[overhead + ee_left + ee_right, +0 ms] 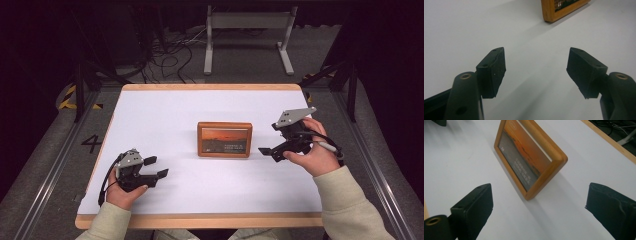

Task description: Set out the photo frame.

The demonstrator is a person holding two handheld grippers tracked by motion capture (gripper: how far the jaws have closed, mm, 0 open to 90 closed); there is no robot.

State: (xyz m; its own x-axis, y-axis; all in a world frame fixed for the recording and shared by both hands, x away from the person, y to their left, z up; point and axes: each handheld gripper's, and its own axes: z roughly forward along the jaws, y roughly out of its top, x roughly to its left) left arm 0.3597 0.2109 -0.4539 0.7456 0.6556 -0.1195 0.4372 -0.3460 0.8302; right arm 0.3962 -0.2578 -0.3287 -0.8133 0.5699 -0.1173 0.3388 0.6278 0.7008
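Frame [224, 139] stands mid-surface [165, 112], long axis crosswise — right gripper [268, 151], jaws apart and empty, sits just off its right end; left gripper [155, 166], also apart, lies farther off.

High view looks down over the table [150, 107]; both low claw views share the picture frame [224, 139].

Beige sleeves [345, 197], black left gripper [156, 167] and right gripper [268, 151], grey three-cornered plates, trailing black cables
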